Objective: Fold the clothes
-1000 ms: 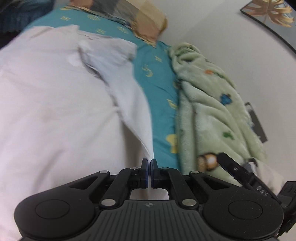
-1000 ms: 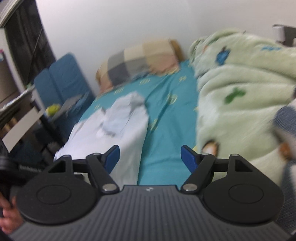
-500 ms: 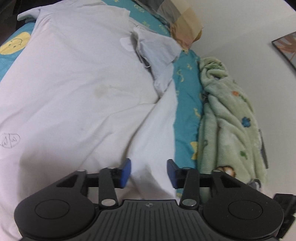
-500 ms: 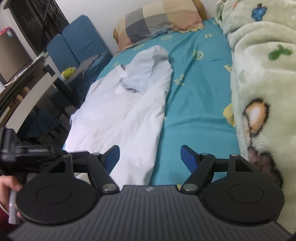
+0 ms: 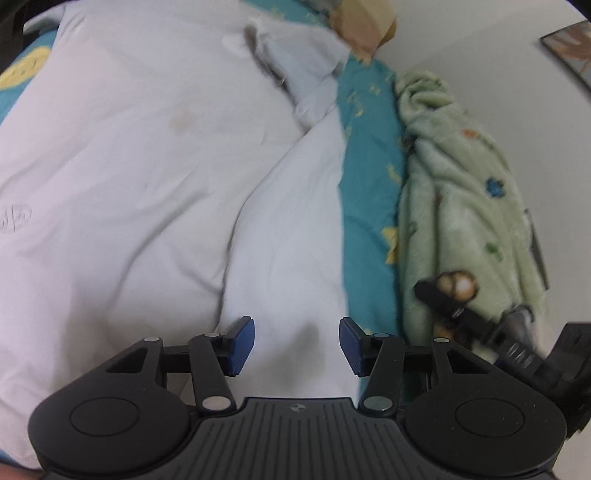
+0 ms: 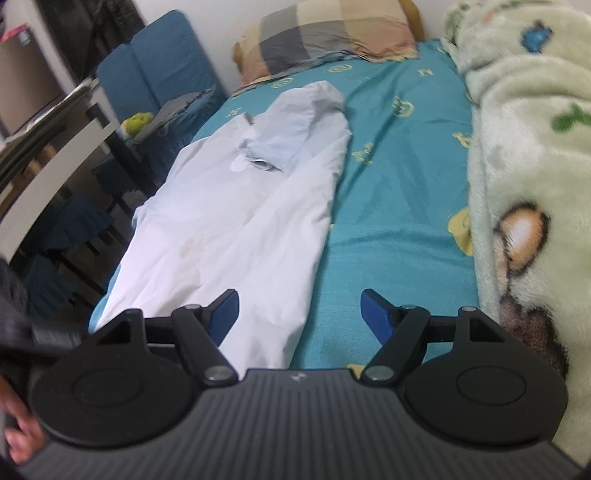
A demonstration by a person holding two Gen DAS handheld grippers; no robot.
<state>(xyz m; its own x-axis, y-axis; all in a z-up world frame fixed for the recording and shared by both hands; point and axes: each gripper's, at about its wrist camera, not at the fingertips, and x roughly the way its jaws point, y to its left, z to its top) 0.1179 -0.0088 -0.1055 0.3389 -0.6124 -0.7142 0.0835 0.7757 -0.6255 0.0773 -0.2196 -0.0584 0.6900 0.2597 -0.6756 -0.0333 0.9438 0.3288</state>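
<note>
A white shirt (image 5: 147, 166) lies spread on a teal bed sheet (image 5: 369, 192), its right side folded over onto the body as a long flap (image 5: 291, 240). My left gripper (image 5: 297, 345) is open and empty, just above the near end of that flap. In the right wrist view the shirt (image 6: 229, 221) lies lengthwise left of centre, its pale blue collar (image 6: 280, 140) at the far end. My right gripper (image 6: 299, 314) is open and empty over the shirt's near right edge and the sheet (image 6: 399, 206).
A green fleece blanket (image 6: 524, 155) is heaped along the bed's right side, against the wall (image 5: 480, 55). A checked pillow (image 6: 325, 33) lies at the head. A blue chair (image 6: 162, 70) and a desk edge (image 6: 48, 173) stand left of the bed.
My left gripper, shut on the shirt's edge a second ago, has opened and let the fold drop onto the shirt. My right gripper stayed open and dropped lower toward the bed.
</note>
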